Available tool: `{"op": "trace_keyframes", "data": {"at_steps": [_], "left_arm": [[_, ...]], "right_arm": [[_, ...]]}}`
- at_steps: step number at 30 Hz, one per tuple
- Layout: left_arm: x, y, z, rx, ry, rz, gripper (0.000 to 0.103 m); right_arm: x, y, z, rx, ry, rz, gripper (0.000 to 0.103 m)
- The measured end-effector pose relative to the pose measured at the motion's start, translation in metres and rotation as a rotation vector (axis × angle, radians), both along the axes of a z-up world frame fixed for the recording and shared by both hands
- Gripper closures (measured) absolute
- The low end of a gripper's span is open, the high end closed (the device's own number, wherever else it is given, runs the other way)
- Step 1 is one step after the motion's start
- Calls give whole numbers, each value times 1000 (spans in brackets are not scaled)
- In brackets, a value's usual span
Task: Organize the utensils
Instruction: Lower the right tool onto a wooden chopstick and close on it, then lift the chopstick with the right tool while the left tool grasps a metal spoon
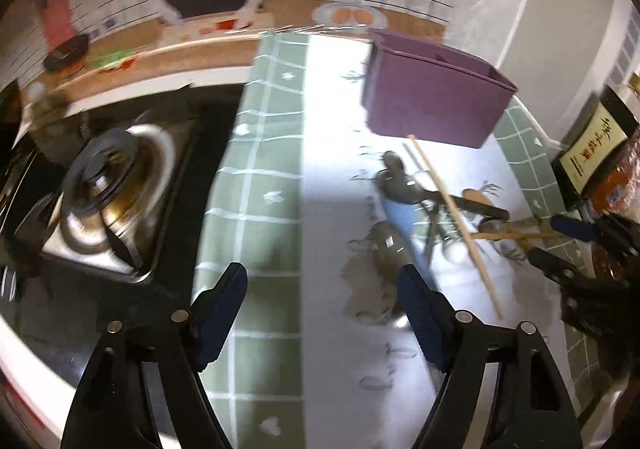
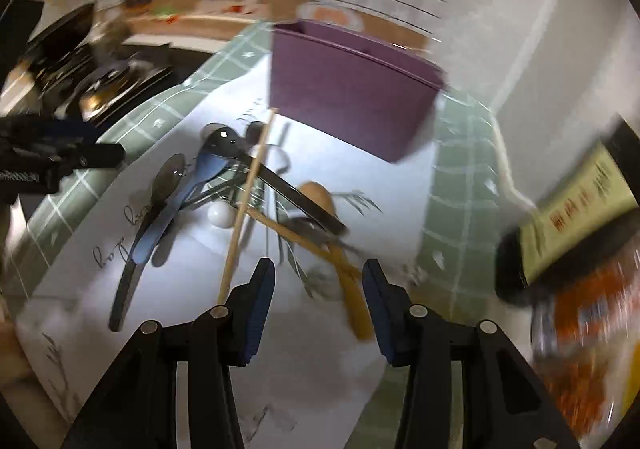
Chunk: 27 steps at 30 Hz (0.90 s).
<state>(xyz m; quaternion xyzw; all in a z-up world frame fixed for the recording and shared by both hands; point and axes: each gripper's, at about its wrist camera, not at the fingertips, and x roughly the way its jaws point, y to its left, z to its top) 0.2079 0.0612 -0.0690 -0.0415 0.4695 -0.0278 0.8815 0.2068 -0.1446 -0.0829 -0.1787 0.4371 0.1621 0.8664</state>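
Utensils lie tangled, both grippers empty above them

Right gripper [image 2: 319, 299] hangs with its jaws part-spread and nothing between the pads; the near end of the wooden spoon [image 2: 320, 245] lies on the mat just below and ahead of them. Left gripper [image 1: 322, 309] stands wider apart, also empty, over the mat [image 1: 320, 169] with the blue spoon [image 1: 404, 227] running past its right finger.

The utensils sit in one crossed heap on the mat, in front of the purple holder [image 2: 348, 97], which stands upright behind them. A pale chopstick [image 2: 246, 201] lies across the top of the heap; a dark ladle [image 2: 224, 143] and a grey spoon [image 2: 170, 179] are beside the blue one.

All look light and stiff. The glossy ladle and spoons will likely be slick, so a handle is the better place to pinch, near mid-length. The chopstick is thin and may roll or pivot. Anything under the crossing will probably drag its neighbours, so top pieces and free ends look like the safest holds.
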Motion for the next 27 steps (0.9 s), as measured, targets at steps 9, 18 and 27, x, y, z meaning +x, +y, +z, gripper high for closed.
{"op": "trace_keyframes", "data": {"at_steps": [9,18,27], "left_arm": [[-21,27,-3,-40,30,59,26],[15,-19,-25,-81,108,-68,26],[59,-48,-48,-71,198,-82,33]], "right_arm": [[54,-22,-37,45,167,-112,63],[26,-38,-21,375,330,-314,97],[-19,-36,9,293,152,-338,96]]}}
